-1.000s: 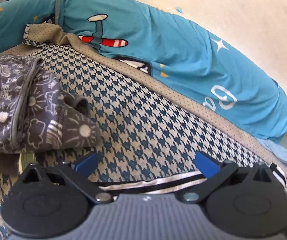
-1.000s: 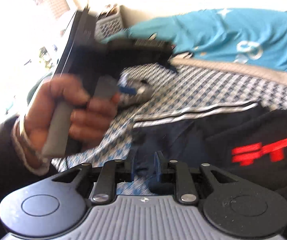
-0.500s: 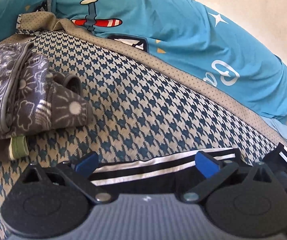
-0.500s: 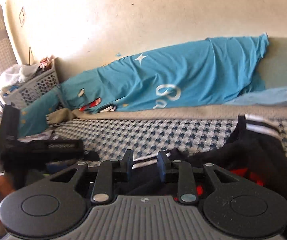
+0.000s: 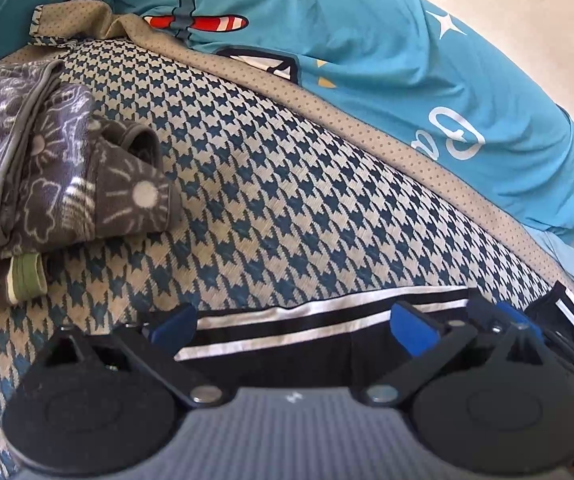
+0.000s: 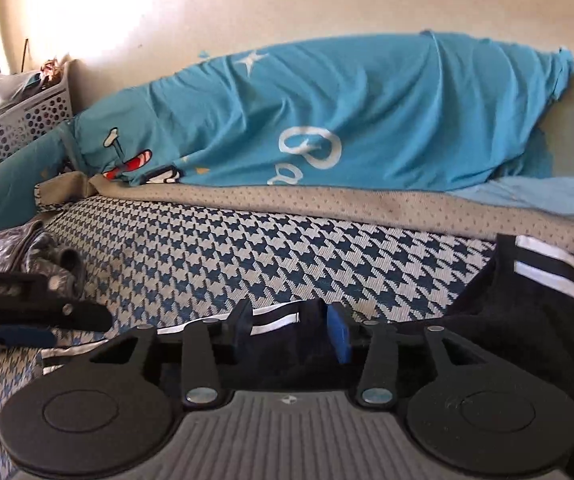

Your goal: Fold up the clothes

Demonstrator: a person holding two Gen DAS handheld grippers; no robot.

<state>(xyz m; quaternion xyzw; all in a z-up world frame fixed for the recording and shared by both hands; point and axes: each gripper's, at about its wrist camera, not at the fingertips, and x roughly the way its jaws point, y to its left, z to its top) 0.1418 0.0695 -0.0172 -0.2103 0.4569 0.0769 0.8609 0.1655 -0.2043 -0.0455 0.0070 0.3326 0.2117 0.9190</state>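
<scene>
Garment (image 5: 319, 320), black with white stripes, lies at bed's (image 5: 271, 200) near edge. Left gripper (image 5: 293, 326) spread wide over striped hem; right gripper (image 6: 293, 330) partly parted around same hem, apparently ready to pinch for fold.

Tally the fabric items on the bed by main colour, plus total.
Black: 1, the white-striped black garment under both grippers.
Grey: 1, the grey printed folded garment.
Brown-green: 1, the striped folded piece under it.
Teal: 1, the airplane-print sheet along the wall.
Blue-cream: 1, the houndstooth bedcover.
Total: 5
</scene>
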